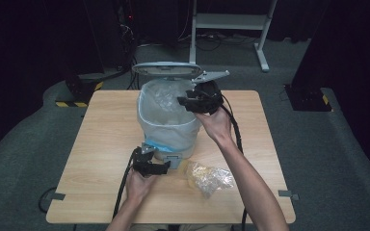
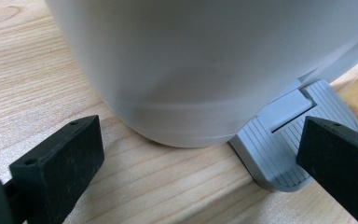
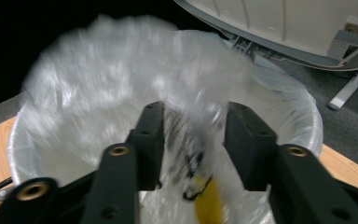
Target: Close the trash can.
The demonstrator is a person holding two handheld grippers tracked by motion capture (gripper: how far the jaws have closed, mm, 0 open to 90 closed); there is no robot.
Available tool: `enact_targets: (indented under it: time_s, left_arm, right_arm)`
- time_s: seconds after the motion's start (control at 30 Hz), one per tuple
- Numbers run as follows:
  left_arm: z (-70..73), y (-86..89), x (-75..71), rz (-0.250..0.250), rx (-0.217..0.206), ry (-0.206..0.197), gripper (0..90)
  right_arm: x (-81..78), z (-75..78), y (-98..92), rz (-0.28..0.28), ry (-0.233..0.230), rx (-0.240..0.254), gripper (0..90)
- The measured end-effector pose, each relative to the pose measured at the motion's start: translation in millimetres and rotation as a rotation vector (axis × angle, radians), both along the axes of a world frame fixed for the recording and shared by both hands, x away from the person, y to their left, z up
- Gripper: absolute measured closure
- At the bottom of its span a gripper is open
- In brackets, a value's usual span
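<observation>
A: One clear wrapper (image 3: 193, 163), streaked yellow and black, blurred, between the jaws of the right gripper (image 3: 193, 112), directly over the mouth of the lined bin (image 3: 303, 107).

B: Gripped or let go?

A: Let go, by the look of it. Jaws parted, pads clear of the film on either side.

B: Direction from the fingers?

A: Straight down past the fingertips into the liner. Long axis roughly along the jaws, top to bottom. Probably nothing left to do but drop.

B: Nearer hand?

A: The right, right above it. Left gripper (image 1: 161, 166) low at the foot of the bin, well apart from the wrapper. Jaws spread wide, nothing clamped, one jaw over the grey pedal (image 2: 284, 154).

B: Pressing it?

A: Likely, given the lid (image 1: 166, 69) standing up at the back in the high view. Contact itself hard to judge.

B: Anything else from above?

A: A second crumpled wrapper (image 1: 209, 177) on the table (image 1: 101, 144), just beside the right forearm. Ribbed pedal clear from the left gripper view, a small tab from above.
</observation>
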State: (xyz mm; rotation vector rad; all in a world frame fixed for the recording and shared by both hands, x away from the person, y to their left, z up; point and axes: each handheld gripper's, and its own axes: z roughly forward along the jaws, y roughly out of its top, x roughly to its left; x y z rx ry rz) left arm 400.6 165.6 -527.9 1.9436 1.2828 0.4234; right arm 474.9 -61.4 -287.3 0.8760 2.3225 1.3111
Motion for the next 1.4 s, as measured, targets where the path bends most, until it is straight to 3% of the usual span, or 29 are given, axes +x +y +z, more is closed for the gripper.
enact_targets:
  time_s: [0.33,0.4,0.5,0.77,1.03,1.4]
  left_arm:
    - [0.1,0.2,0.1,-0.001,0.002,0.000,0.7]
    - [0.0,0.0,0.0,-0.002,-0.001,0.002,0.7]
    - [0.0,-0.1,-0.1,-0.003,-0.003,0.005,0.7]
    - [0.0,-0.1,-0.2,-0.002,-0.003,0.005,0.8]
    - [-0.1,0.0,-0.1,-0.003,-0.002,0.005,0.7]
    - [-0.1,0.0,0.0,-0.003,-0.002,0.004,0.7]
  right_arm:
    - [-1.6,-3.1,-8.3,0.006,0.000,0.029,43.3]
    - [-4.0,-2.9,-12.4,0.012,0.002,0.061,43.3]
    - [-8.5,-3.8,-18.0,-0.001,-0.032,0.055,43.6]
    - [-18.4,-3.3,-36.7,-0.021,-0.055,0.079,41.8]
    - [-32.4,-14.7,-58.4,-0.057,-0.079,0.130,38.2]
    - [-41.4,-33.5,-77.1,-0.060,-0.063,0.133,37.0]
